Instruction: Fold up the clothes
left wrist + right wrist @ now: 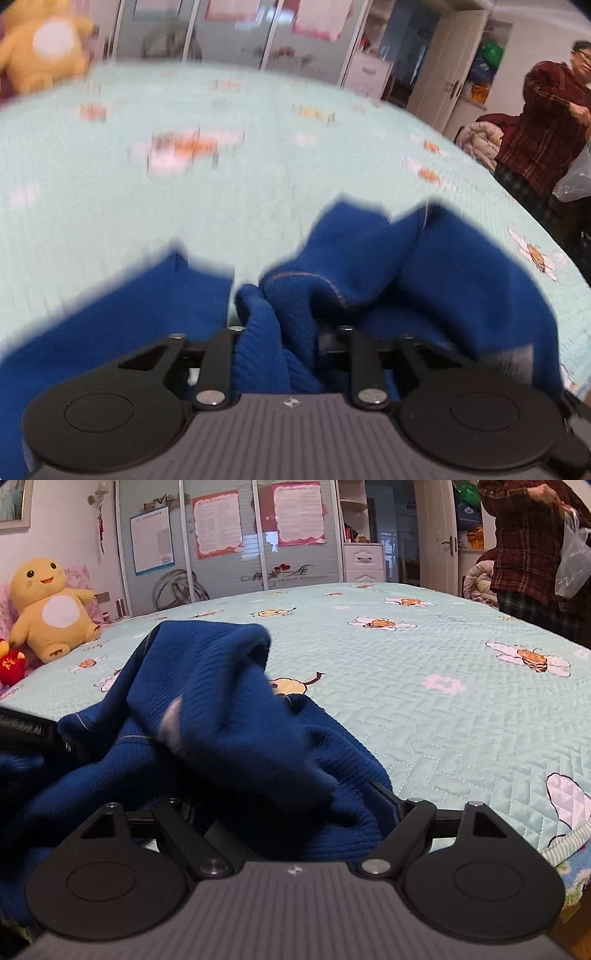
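Between its closed-in fingers the left tool (284,332) clamps the blue garment (369,266), while the right tool (280,801) stands apart over it on the bed (443,709).

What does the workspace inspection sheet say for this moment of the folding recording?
Surface: bed with mint quilted cover, bee and flower print.
Job's things: blue knit garment, crumpled, unfolded.
Clutter: yellow plush toy at the far edge.
Grippers: left gripper shut on the garment; right gripper open, cloth lying over it.
Cables: nothing seen.
Surroundings: wardrobe with posters; person in a plaid shirt holding a plastic bag.
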Demonstrator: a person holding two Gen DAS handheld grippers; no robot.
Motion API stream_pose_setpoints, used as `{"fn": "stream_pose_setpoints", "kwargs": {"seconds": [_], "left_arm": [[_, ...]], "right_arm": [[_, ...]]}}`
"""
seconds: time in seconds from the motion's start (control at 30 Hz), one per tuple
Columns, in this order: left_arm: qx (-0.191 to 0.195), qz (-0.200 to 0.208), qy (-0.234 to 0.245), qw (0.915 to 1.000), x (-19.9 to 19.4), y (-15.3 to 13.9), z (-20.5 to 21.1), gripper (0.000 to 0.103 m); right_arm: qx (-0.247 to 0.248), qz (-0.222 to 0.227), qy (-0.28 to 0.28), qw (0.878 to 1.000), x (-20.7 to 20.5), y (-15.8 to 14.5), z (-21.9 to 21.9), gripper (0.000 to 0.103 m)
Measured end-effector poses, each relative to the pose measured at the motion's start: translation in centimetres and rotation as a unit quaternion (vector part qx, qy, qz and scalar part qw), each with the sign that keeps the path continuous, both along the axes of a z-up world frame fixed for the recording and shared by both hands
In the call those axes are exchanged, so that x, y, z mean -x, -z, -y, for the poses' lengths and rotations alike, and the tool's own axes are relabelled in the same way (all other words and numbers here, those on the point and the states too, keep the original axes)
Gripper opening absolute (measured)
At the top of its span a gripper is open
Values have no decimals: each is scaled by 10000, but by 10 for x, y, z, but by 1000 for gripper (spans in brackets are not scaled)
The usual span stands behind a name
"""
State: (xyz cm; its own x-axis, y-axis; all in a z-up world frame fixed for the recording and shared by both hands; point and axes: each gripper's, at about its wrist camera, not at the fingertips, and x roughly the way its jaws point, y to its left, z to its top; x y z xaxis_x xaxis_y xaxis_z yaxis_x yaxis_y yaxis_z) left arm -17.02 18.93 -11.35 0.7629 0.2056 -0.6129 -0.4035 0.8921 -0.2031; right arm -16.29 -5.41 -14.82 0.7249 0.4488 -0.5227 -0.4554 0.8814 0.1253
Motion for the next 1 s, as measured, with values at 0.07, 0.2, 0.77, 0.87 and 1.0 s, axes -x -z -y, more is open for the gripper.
{"fn": "stream_pose_setpoints", "kwargs": {"seconds": [0.07, 0.2, 0.77, 0.87, 1.0], "left_arm": [[-504, 288, 47, 9983, -10, -28, 0, 17], [-1160, 861, 177, 9893, -41, -98, -2, 15], [-788, -102, 340, 9963, -39, -22, 13, 46], [-376, -74, 259, 9989, -9, 34, 7, 47], [-1161, 61, 592, 9915, 4, 43, 32, 66]], "right_arm": [[-104, -37, -15, 9999, -2, 0, 4, 83], [-370, 293, 201, 9987, 2, -8, 11, 83], [-769, 1010, 720, 9893, -2, -19, 26, 83], [-697, 928, 690, 9908, -4, -15, 24, 83], [-553, 903, 554, 9928, -3, -10, 17, 83]]}}
